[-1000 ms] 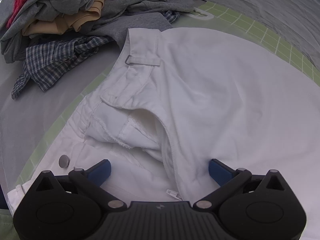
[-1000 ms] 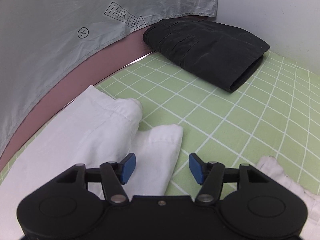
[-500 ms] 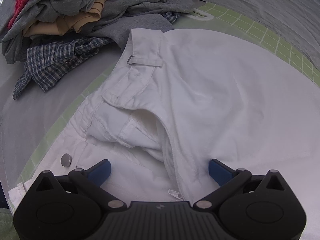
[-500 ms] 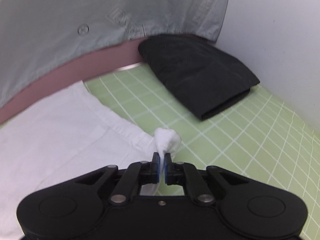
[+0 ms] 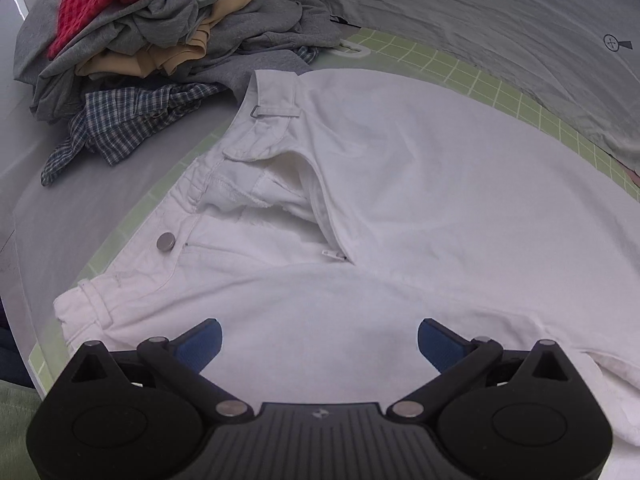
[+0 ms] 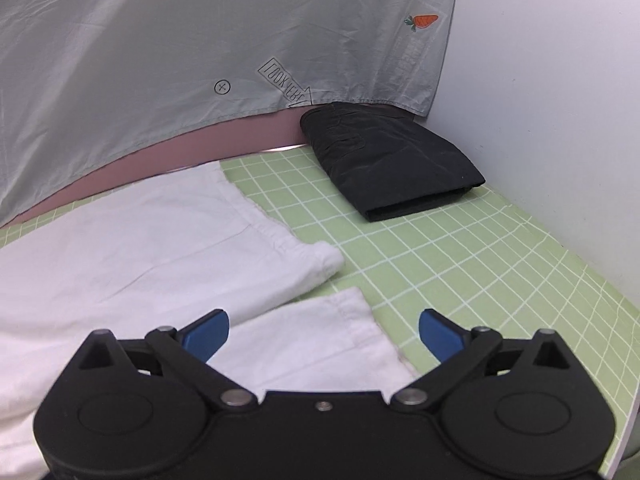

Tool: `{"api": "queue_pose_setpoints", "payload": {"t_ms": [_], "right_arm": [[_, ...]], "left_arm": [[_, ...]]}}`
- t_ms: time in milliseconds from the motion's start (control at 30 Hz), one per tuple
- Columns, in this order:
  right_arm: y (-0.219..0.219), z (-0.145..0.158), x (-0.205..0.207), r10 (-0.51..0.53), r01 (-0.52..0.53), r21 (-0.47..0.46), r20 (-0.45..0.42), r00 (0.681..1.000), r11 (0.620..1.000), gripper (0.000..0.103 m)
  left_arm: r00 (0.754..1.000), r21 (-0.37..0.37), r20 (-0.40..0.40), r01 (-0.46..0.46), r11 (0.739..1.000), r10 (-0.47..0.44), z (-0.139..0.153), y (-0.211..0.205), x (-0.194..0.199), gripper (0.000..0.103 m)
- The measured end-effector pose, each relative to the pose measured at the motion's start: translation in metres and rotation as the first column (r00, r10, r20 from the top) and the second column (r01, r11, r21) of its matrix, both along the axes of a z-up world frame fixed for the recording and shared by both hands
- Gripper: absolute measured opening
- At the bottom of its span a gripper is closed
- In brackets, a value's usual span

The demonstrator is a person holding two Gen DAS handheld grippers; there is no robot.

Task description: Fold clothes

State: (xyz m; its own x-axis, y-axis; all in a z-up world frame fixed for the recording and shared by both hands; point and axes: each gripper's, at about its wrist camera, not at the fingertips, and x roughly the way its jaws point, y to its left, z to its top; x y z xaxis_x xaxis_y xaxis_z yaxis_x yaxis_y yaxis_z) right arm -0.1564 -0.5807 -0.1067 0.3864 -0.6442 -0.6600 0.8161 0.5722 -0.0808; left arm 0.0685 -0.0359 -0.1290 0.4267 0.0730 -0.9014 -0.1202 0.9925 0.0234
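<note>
A green gridded mat (image 6: 460,256) carries white trousers (image 5: 420,208) and folded black trousers (image 6: 392,160).

Trousers (image 5: 420,208) flat on mat (image 6: 460,264); clothes pile (image 5: 168,40) behind-left, folded garment (image 6: 392,164) behind-right.

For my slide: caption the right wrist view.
Open right gripper hovers over white trouser legs on green grid mat, folded black garment behind.

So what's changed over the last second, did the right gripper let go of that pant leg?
Yes. The right gripper, pinched on the white trousers' leg hem half a second ago, is open again, and the hem lies flat on the green mat. The left gripper has drawn back from the fly, open throughout. The folded black garment and clothes pile are unmoved.
</note>
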Motion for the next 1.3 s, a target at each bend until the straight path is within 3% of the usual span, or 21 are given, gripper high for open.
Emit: {"api": "queue_pose_setpoints", "payload": {"t_ms": [267, 600, 967, 1300], "right_arm": [[0.034, -0.02, -0.078, -0.004, 0.006, 0.085, -0.019, 1.0, 0.996, 0.103], [0.025, -0.046, -0.15, -0.064, 0.075, 0.127, -0.086, 0.994, 0.989, 0.103], [0.042, -0.067, -0.158, -0.017, 0.022, 0.278, -0.022, 1.0, 0.96, 0.103], [0.08, -0.064, -0.151, -0.01, -0.003, 0.357, 0.035, 0.999, 0.934, 0.103]], "left_arm": [[0.997, 0.007, -0.072, 0.013, 1.0, -0.013, -0.022, 0.002, -0.081, 0.103], [0.995, 0.002, -0.095, 0.025, 1.0, -0.025, -0.028, -0.023, -0.139, 0.103], [0.996, 0.003, -0.075, 0.055, 0.998, -0.055, -0.019, -0.035, -0.152, 0.103], [0.998, -0.002, -0.047, -0.036, 0.999, 0.035, -0.007, 0.016, -0.139, 0.103]]}}
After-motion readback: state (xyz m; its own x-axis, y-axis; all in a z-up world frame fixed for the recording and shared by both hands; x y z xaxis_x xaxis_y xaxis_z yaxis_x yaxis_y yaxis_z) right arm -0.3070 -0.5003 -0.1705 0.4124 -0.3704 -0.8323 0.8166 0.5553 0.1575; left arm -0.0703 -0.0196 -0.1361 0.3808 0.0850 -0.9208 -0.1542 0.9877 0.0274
